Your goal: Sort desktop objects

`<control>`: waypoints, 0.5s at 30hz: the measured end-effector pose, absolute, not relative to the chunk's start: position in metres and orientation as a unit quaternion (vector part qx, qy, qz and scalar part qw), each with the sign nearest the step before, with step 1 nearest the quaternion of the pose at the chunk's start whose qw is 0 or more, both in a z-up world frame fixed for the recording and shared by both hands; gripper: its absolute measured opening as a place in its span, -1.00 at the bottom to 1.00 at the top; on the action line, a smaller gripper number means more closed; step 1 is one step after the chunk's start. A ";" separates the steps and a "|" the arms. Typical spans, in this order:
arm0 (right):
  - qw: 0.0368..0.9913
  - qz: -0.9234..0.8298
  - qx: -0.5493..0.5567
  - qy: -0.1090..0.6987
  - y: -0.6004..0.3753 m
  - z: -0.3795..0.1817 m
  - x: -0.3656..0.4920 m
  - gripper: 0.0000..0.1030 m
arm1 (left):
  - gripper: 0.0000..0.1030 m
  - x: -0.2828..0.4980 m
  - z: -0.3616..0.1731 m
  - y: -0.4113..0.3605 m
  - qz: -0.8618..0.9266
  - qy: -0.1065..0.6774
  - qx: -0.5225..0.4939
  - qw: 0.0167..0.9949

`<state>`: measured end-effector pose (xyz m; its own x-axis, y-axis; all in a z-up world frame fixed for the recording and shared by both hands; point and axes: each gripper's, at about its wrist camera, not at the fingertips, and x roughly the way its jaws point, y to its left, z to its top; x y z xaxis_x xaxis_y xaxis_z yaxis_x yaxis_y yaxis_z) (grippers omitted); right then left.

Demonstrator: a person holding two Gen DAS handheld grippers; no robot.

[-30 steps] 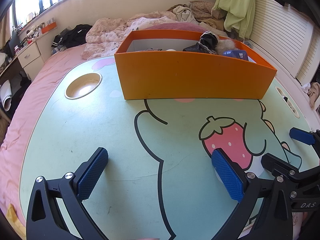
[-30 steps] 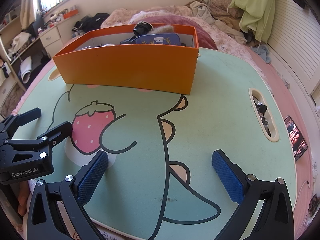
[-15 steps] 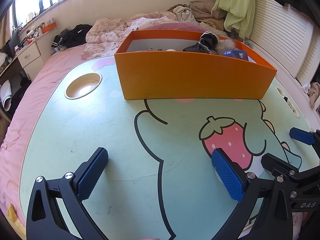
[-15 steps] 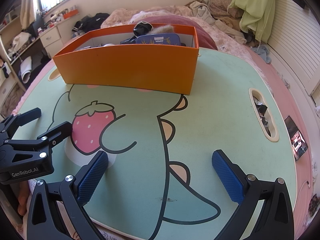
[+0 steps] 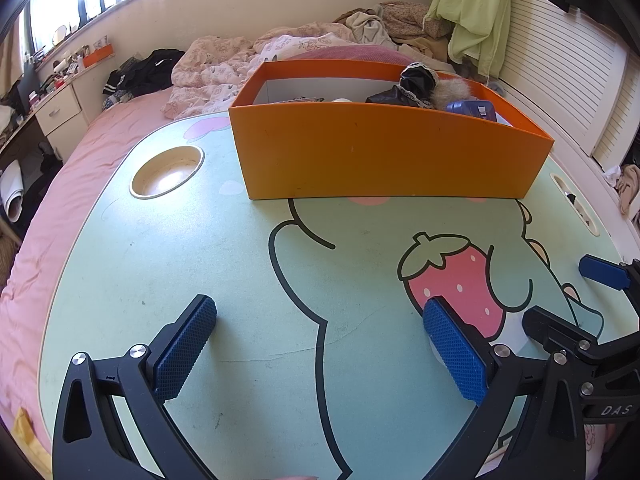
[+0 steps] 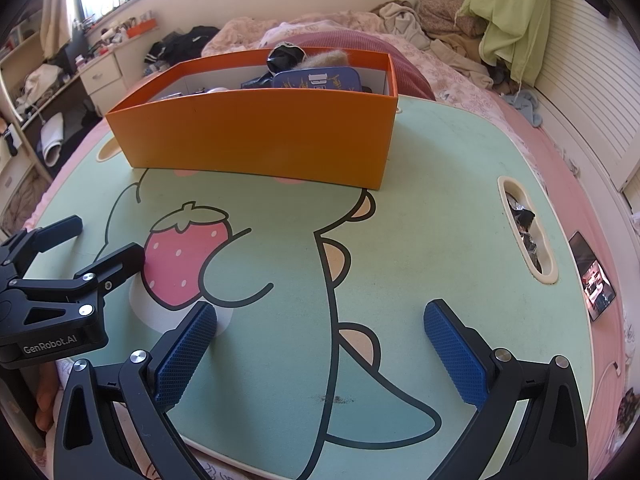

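Observation:
An orange box [image 5: 384,160] [image 6: 260,136] stands at the far side of the green cartoon lap table [image 5: 200,260] [image 6: 420,240]. Inside it lie a blue tin [image 6: 316,79] [image 5: 472,111], a black lace-trimmed cloth [image 5: 412,82] [image 6: 285,56] and a tuft of grey fur [image 5: 452,90]. My left gripper [image 5: 320,344] hovers open over the table's near edge, with nothing between its fingers. My right gripper [image 6: 320,348] is open and empty too, near the front edge. Each gripper shows in the other's view, the right one [image 5: 568,300] beside the strawberry print.
A round cup recess [image 5: 167,172] sits at the table's far left, and a long slot [image 6: 526,236] holding small dark items runs along its right side. A phone [image 6: 592,276] lies on the pink bedding. Clothes and blankets pile up behind the box.

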<state>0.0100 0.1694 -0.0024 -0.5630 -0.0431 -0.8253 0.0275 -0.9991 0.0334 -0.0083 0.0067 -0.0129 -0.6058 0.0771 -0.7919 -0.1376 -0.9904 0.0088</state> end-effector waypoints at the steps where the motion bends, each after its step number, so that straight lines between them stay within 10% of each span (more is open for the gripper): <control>1: 0.020 -0.884 0.467 -0.008 0.169 -0.002 0.010 1.00 | 0.99 -0.008 -0.013 0.007 0.895 0.034 -0.440 0.060; 15: 0.020 -0.884 0.467 -0.008 0.170 -0.002 0.011 1.00 | 0.99 -0.008 -0.013 0.007 0.895 0.034 -0.440 0.060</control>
